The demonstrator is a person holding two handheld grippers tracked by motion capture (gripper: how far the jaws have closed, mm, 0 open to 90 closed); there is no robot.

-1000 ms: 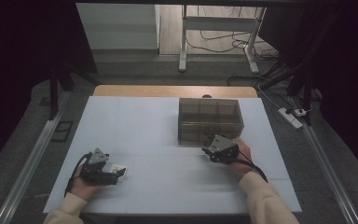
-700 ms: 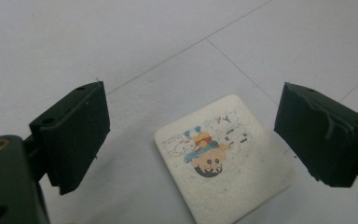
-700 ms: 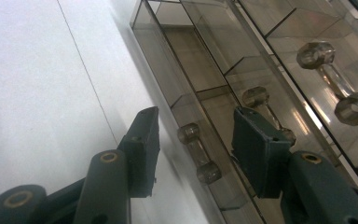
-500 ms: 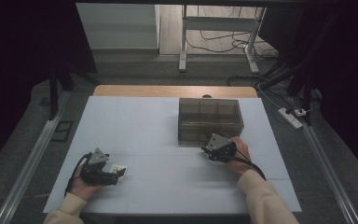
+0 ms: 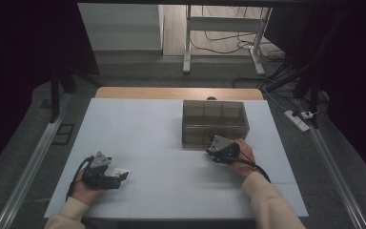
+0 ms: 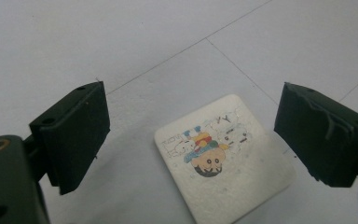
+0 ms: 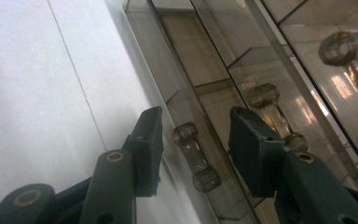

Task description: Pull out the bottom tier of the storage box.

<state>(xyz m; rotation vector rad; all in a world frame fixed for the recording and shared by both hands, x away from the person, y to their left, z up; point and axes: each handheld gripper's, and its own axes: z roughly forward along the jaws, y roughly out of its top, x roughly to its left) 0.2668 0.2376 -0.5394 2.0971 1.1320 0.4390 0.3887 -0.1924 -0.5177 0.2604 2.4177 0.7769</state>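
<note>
A smoky clear drawer box (image 5: 214, 117) stands on the white table (image 5: 147, 124), right of centre. My right gripper (image 5: 211, 147) is at its front face. In the right gripper view, a clear drawer knob (image 7: 195, 157) sits between the jaws of my right gripper (image 7: 196, 140). They have just been closing, and gaps still show on both sides of the knob. At the front left, my left gripper (image 5: 119, 175) rests open over a small white card (image 5: 122, 174). In the left gripper view the card (image 6: 228, 163) shows a cartoon print and lies flat between the wide-apart jaws of my left gripper (image 6: 191, 135).
Further knobs (image 7: 272, 112) (image 7: 342, 46) stick out from the box's other drawers. A wooden strip (image 5: 171, 93) runs along the table's far edge. Metal rails flank the table, and a power strip (image 5: 297, 119) lies on the floor at the right.
My right gripper has edged slightly left along the front of the box. The left gripper and the card have stayed where they were.
</note>
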